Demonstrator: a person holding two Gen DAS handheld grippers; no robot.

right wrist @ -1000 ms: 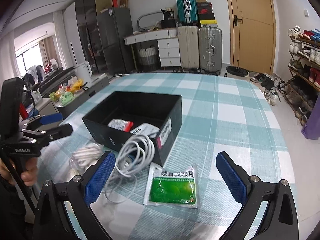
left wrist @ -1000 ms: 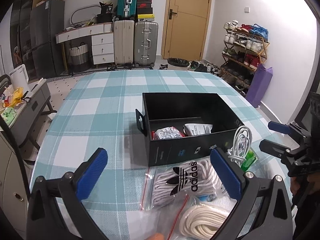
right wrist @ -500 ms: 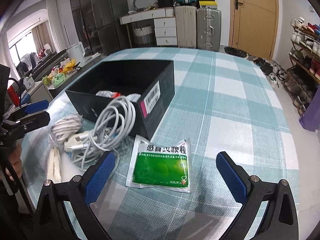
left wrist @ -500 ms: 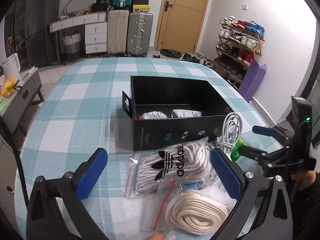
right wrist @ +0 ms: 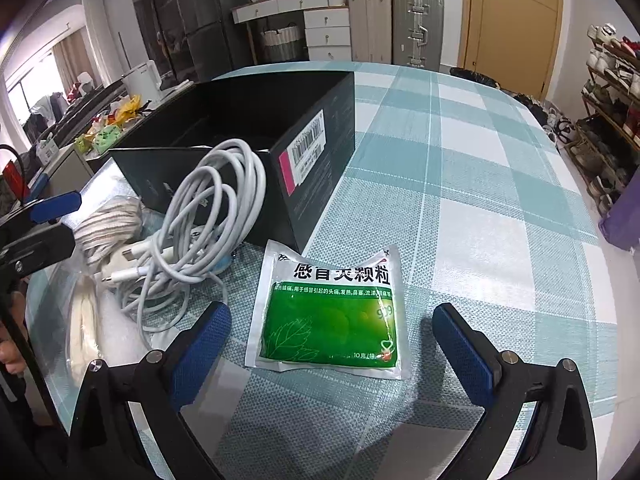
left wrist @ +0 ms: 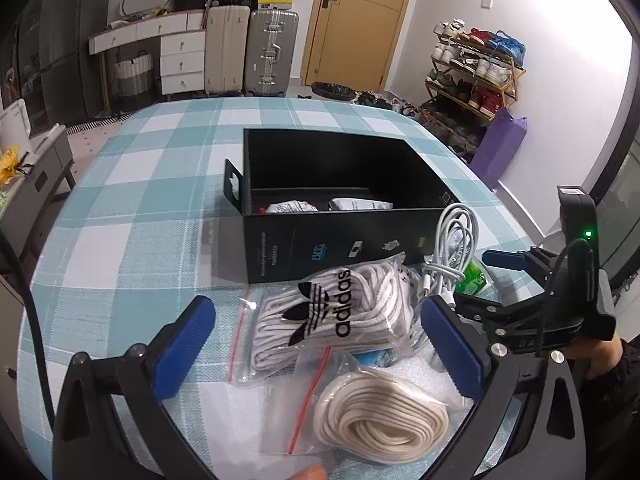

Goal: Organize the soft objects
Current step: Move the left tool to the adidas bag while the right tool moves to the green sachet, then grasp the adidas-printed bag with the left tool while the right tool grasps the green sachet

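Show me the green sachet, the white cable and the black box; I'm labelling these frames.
green sachet [right wrist: 328, 330]: right wrist view, on its green printed middle.
white cable [right wrist: 224, 196]: right wrist view, on the coiled loops leaning against the box.
black box [left wrist: 336, 242]: left wrist view, on its near outer wall.

left hand-held gripper [left wrist: 316, 344]: black forked frame, ribbed blue finger pads, silver screws at the joints
right hand-held gripper [right wrist: 332, 344]: same black frame, blue pads, silver screws
right handle top: black block with green light
sleeve [left wrist: 628, 364]: dark, at the right wrist
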